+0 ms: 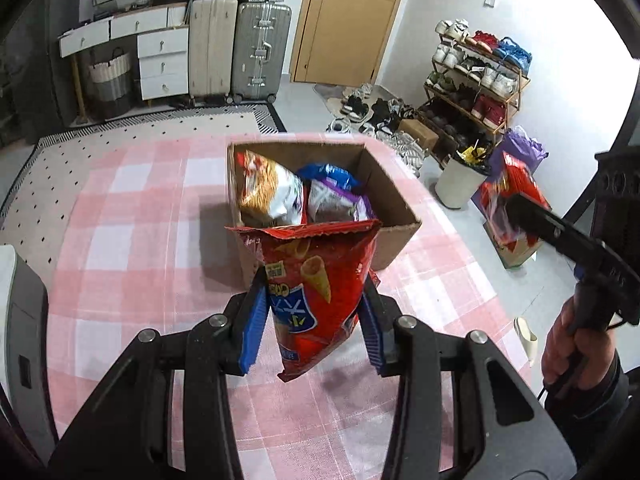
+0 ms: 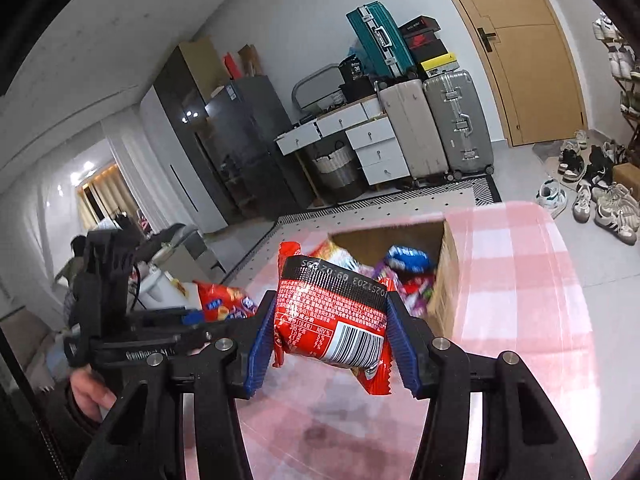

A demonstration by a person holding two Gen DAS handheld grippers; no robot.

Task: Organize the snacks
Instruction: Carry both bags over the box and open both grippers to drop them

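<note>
In the left wrist view my left gripper (image 1: 316,280) is shut on a red bag of cone snacks (image 1: 316,280), which hangs above the pink checked tablecloth (image 1: 140,216). Just behind it stands an open cardboard box (image 1: 296,145) holding several snack bags. At the right of that view a hand holds my right gripper (image 1: 516,204), with a red packet (image 1: 520,184) in its jaws. In the right wrist view my right gripper (image 2: 331,300) is shut on that red and black packet (image 2: 332,316), barcode facing me, above the cloth and near the box (image 2: 444,280). The left gripper (image 2: 192,316) carries its red bag (image 2: 224,300) at the left.
Beyond the table are suitcases (image 1: 260,52), white drawers (image 1: 164,64), a wooden door (image 1: 348,20), a shoe rack (image 1: 476,80) with shoes on the floor, and a white bin (image 1: 460,180). A grey appliance (image 1: 16,320) stands at the table's left edge. A dark fridge (image 2: 240,140) stands further back.
</note>
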